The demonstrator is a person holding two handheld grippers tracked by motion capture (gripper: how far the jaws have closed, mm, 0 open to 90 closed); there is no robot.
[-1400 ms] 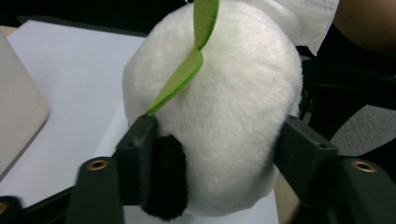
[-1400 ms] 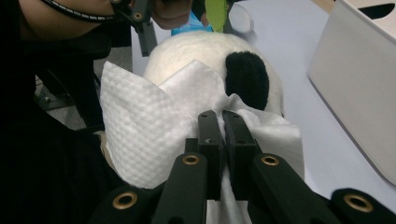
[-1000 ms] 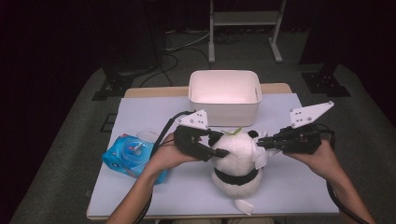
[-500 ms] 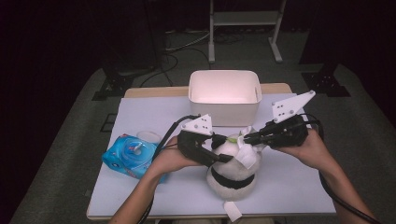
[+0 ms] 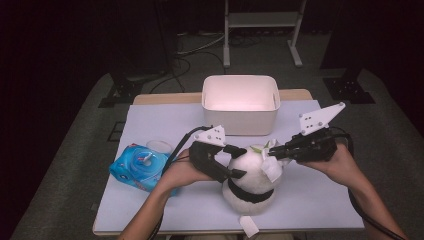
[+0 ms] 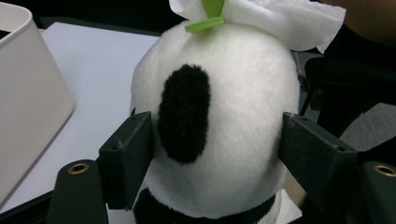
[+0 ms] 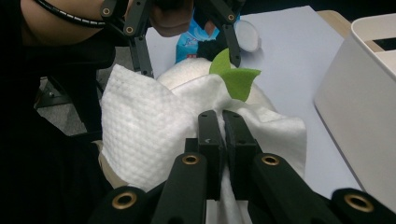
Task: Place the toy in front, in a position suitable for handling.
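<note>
The work in hand is wiping a plush panda (image 5: 250, 175), which sits upright near the middle of the white table mat (image 5: 320, 200), just in front of the white bin (image 5: 240, 102). The right gripper (image 5: 278, 151) comes in from the right with its jaws pressed together on a white wet wipe (image 7: 140, 135); in the right gripper view the sheet is pinched between the two black pads and drapes over the crown of the toy, beside the green felt leaves (image 7: 233, 79) on its top. Holding the wipe by a fold near its middle leaves loose cloth on both sides to drag across the fur. The left gripper (image 5: 235, 161) steadies the toy from the left: its jaws stand either side of the head, and they have just been opening. In the left gripper view the left pad (image 6: 128, 158) lies beside the black ear patch (image 6: 184, 114), and the right pad (image 6: 317, 163) stands against the opposite flank; whether either pad presses the fur cannot be told for certain, but the hold looks loose, more a fence than a clamp. This bracing likely keeps the light, soft toy from sliding or tipping under the wiping stroke. The blue wipe packet (image 5: 142, 167) lies at the left of the mat, apart from the toy, within reach of the left hand.
</note>
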